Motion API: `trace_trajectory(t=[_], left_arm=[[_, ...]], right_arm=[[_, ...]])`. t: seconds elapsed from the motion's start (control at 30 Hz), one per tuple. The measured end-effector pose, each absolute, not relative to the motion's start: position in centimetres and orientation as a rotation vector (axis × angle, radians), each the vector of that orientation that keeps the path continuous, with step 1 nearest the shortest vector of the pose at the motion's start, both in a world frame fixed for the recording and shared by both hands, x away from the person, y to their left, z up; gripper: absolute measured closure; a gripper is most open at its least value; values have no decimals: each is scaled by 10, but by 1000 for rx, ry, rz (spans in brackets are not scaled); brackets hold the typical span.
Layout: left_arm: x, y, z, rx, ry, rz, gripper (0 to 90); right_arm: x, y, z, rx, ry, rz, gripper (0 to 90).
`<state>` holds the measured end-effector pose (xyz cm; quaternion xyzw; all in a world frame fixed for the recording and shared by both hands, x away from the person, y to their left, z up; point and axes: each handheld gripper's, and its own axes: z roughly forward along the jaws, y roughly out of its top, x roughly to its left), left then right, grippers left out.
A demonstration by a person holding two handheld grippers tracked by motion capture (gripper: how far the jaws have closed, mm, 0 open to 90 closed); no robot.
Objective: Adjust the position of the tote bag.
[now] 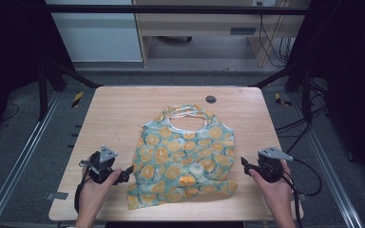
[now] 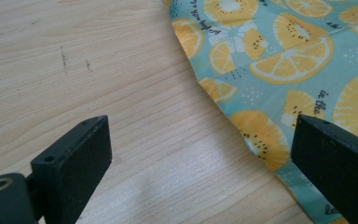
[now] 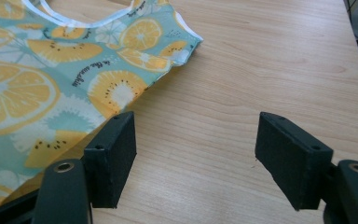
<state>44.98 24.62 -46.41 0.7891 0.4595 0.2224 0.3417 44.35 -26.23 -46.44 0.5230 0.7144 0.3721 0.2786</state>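
A small teal top (image 1: 185, 156) printed with orange and kiwi slices lies flat in the middle of the wooden table (image 1: 114, 118), its white-trimmed neck hole toward the far side. My left gripper (image 1: 127, 171) rests just off its lower left edge, open. In the left gripper view, the left gripper (image 2: 200, 158) has bare wood between its jaws, and the top (image 2: 279, 60) has its hem under the right-hand jaw. My right gripper (image 1: 245, 165) sits off the garment's right side, open. The right gripper (image 3: 200, 154) straddles bare wood, with the top (image 3: 51, 79) beside its left-hand jaw.
A dark round plug (image 1: 211, 99) is set into the table near its far edge. Metal frame rails (image 1: 24, 156) run along both sides of the table. Cables (image 1: 294, 128) lie on the floor at the right. A cabinet (image 1: 204, 23) stands beyond the table.
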Motion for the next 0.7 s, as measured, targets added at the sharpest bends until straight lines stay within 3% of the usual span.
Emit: trace_trajectory(t=[0.2,0.37,0.7], left_arm=[[453,247,-461,2030,1196,550,48],[474,240,-445,2157,1158,541,50],[531,230,-422,2204,1200,360,61]], right_arm=[[448,-263,-467,1434,1934,1033,290],[460,-267,-455,1431,1981,1027,329],[519,-269,-422,1549,2074,1143,450]])
